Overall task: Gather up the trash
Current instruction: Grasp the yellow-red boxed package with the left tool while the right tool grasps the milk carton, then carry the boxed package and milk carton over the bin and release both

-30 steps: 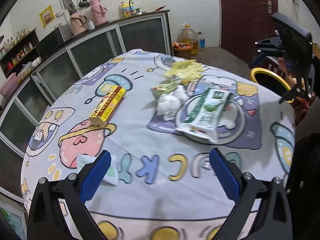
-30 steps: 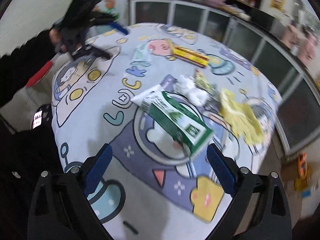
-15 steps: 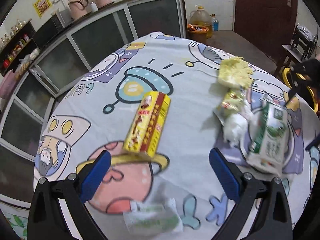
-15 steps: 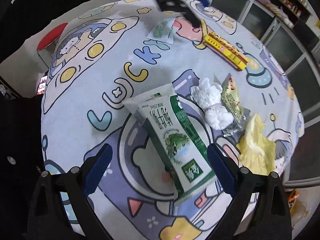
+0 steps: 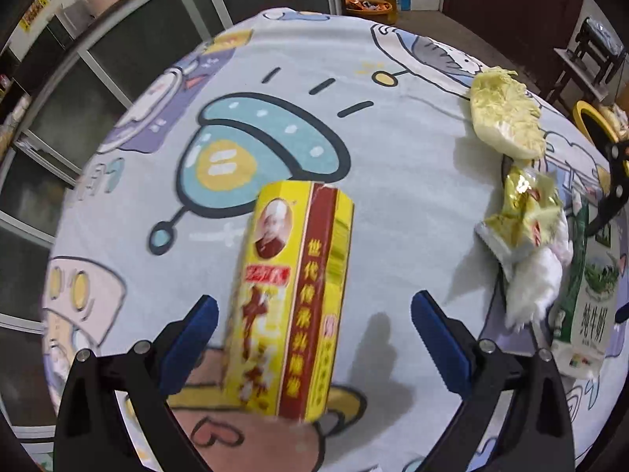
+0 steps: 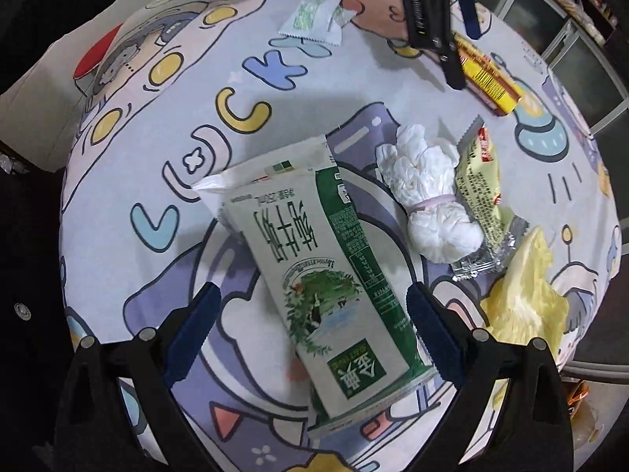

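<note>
Hovering over the cartoon-printed tablecloth (image 5: 393, 165), the left gripper (image 5: 314, 326) stands wide open and empty, its blue pads (image 5: 188, 338) to either side of the long yellow and red cardboard box (image 5: 291, 299), which lies flat between them without touching. The right gripper (image 6: 310, 322), equally spread and holding nothing, straddles the green and white milk carton (image 6: 314, 259) lying on the cloth. Just beside that carton sit a crumpled white tissue wad (image 6: 428, 204), a yellow foil snack wrapper (image 6: 479, 192) and a pale cabbage leaf (image 6: 523, 295). Farther off lies a small green and white sachet (image 6: 314, 19).
</note>
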Demonstrator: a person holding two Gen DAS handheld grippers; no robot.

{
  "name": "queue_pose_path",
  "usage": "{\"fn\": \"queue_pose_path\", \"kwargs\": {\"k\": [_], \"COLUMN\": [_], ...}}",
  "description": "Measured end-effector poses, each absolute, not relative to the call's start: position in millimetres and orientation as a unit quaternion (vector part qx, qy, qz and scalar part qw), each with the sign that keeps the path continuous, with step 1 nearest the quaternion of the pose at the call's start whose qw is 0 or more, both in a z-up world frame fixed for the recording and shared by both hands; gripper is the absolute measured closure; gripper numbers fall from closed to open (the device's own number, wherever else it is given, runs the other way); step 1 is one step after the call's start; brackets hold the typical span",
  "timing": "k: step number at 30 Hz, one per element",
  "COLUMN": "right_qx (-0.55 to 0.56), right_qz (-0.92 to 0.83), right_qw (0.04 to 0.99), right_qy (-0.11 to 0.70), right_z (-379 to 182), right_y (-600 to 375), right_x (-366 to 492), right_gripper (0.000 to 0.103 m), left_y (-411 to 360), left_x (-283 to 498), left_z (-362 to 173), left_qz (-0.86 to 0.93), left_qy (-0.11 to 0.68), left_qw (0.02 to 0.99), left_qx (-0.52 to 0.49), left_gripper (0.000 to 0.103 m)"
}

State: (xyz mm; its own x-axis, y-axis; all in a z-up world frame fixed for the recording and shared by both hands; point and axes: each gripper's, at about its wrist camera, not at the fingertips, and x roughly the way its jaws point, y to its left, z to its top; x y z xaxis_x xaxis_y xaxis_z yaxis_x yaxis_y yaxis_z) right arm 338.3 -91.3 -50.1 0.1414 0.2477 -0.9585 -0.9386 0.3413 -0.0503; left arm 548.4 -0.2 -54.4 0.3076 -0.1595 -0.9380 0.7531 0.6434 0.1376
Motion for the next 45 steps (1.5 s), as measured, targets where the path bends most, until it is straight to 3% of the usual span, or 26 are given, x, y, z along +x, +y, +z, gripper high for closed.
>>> {"fn": "queue_pose_path", "kwargs": {"k": [6, 8, 10, 11, 12, 13, 15, 26, 45], "right_qx": [-0.356, -0.353, -0.352, -0.353, -0.348, -0.339, -0.326, -0.314, -0.291], "right_qz": [0.448, 0.443, 0.437, 0.431, 0.430, 0.431, 0.441, 0.440, 0.409], "right_qw": [0.649, 0.647, 0.644, 0.645, 0.645, 0.647, 0.649, 0.664, 0.717], "right_qy": [0.501, 0.510, 0.520, 0.523, 0.526, 0.529, 0.528, 0.517, 0.484], "right_z": [-63.4, -67.8, -73.4, -75.2, -75.8, -75.3, -72.1, -48.2, -10.3], "right_y": [-85.3, -83.5, -81.9, -81.1, -80.7, -80.8, -81.0, -89.3, -126.8], "right_x": [348.6, 352.8, 356.4, 358.0, 359.7, 360.8, 359.9, 325.0, 226.6], "right_gripper": [0.012, 0.014, 0.025, 0.026, 0.027, 0.030, 0.037, 0.043, 0.044], "left_y": [-4.5, -3.5, -2.9, -3.6, -4.0, -3.3, -3.4, 17.3, 18.3], "left_x": [554.8, 557.2, 556.1, 555.5, 555.0, 555.1, 553.3, 526.6, 389.9], "left_z": [-68.5, -70.1, -69.4, -69.1, -69.7, -69.7, -68.1, -31.8, 20.5], "left_qz": [-0.314, -0.310, -0.311, -0.309, -0.303, -0.299, -0.292, -0.288, -0.288], "left_qy": [0.505, 0.505, 0.502, 0.498, 0.495, 0.494, 0.485, 0.468, 0.425], "left_qw": [0.750, 0.755, 0.757, 0.759, 0.762, 0.764, 0.772, 0.797, 0.826], "left_qx": [0.290, 0.279, 0.279, 0.283, 0.287, 0.287, 0.290, 0.252, 0.234], "left_gripper": [0.008, 0.014, 0.035, 0.042, 0.056, 0.057, 0.075, 0.078, 0.078]}}
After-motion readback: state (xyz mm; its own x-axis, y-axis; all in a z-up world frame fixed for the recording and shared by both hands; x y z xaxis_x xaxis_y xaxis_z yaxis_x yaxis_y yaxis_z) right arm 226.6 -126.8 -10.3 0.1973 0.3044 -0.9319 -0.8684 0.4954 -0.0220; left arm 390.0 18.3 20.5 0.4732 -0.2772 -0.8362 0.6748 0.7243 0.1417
